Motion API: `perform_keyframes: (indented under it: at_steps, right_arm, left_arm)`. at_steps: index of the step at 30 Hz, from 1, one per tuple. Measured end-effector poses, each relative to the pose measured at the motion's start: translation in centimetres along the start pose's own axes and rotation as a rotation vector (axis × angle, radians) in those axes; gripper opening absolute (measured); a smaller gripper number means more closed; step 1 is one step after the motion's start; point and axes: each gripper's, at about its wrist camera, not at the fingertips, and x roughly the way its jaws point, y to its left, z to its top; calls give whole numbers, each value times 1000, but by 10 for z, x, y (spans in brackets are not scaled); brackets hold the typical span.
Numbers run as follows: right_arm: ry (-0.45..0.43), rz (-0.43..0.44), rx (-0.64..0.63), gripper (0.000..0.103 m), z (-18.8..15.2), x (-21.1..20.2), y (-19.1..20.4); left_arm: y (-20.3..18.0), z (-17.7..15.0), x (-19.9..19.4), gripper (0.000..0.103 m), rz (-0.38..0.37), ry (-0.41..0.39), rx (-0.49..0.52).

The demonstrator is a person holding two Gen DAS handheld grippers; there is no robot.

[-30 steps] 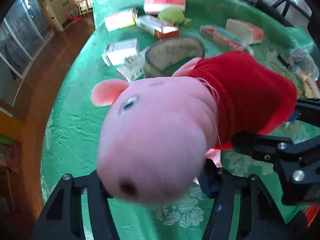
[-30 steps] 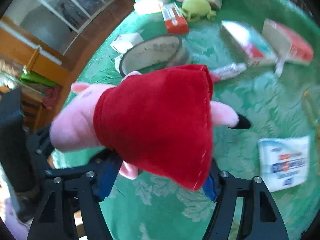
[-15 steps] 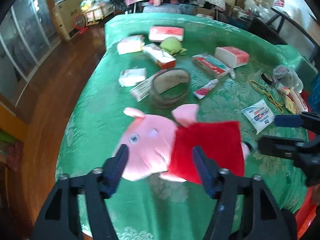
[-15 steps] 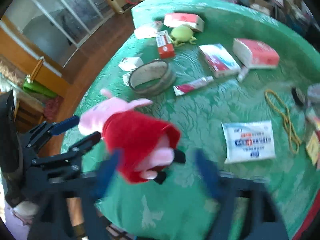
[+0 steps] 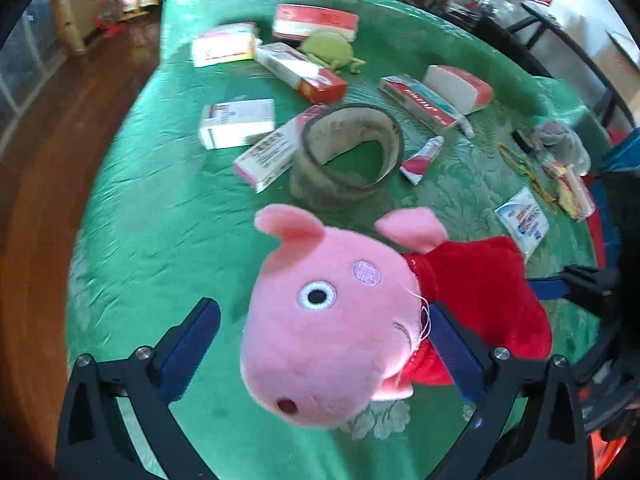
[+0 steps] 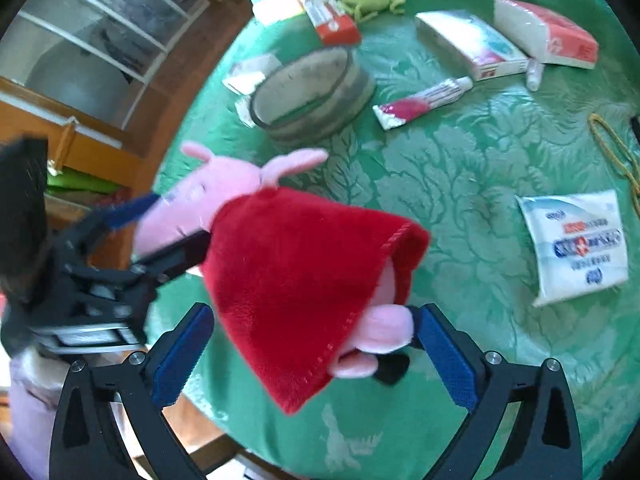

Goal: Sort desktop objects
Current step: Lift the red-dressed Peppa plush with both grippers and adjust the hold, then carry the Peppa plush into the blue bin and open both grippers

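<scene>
A pink plush pig in a red dress (image 5: 340, 320) lies near the front edge of the green tablecloth (image 5: 160, 220). My left gripper (image 5: 324, 344) is open, with its blue pads on either side of the pig's head. In the right wrist view the pig (image 6: 304, 272) shows from behind. My right gripper (image 6: 316, 352) is open around the dress hem and feet. Whether either gripper's pads touch the plush I cannot tell. The left gripper (image 6: 120, 240) also shows at the left of the right wrist view, at the pig's head.
A round grey container (image 5: 348, 156) stands behind the pig. Several boxes (image 5: 236, 124), a green frog toy (image 5: 328, 50), a toothpaste tube (image 5: 422, 156), a tissue pack (image 6: 576, 244) and a yellow cord (image 6: 616, 152) lie around. The table edge and wood floor (image 5: 48, 140) are at the left.
The pig went from large and close in both views to lower and farther away. Both grippers opened. Now both have moved in closer around the pig, the left at its head.
</scene>
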Motion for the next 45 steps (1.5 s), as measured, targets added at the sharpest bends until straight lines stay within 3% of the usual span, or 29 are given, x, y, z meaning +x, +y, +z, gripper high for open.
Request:
perform_keyframes:
  at_steps: [6,8,9,14,20,26,31,37,41,45]
  right_arm:
    - [-12,24,23,102,9,16,-10]
    - [-4,15,2,102,10,19,-10]
    - [2,13,-14,95,10,21,-9]
    - [-24,-21,-90,81,1,13,5]
    - [-170,-23,-120,80,-15,-37,7]
    - [-355,-60,-123,80,-15,-127,2]
    - [-498,-95,-85,80,-30,-203,-21]
    - [-659,-177,6,80,-85,-305,-76]
    - [-756,-265,116,80,-152,-379,-128]
    - [-881,-377,258,80,-248,-461,-183]
  left_arm:
    - [8,4,19,103,-116,25,-61]
    - [3,0,21,102,-117,24,-74]
    - [0,-3,19,93,-117,12,-70]
    - [-13,-12,-3,84,-86,-28,-67]
    - [-52,1,-62,83,-44,-163,-3]
    - [-111,34,-118,83,-39,-300,74]
    - [-188,62,-160,83,-68,-387,191]
    - [-319,71,-201,83,-169,-467,363]
    - [-434,57,-221,83,-294,-501,495]
    - [-550,35,-242,83,-441,-512,641]
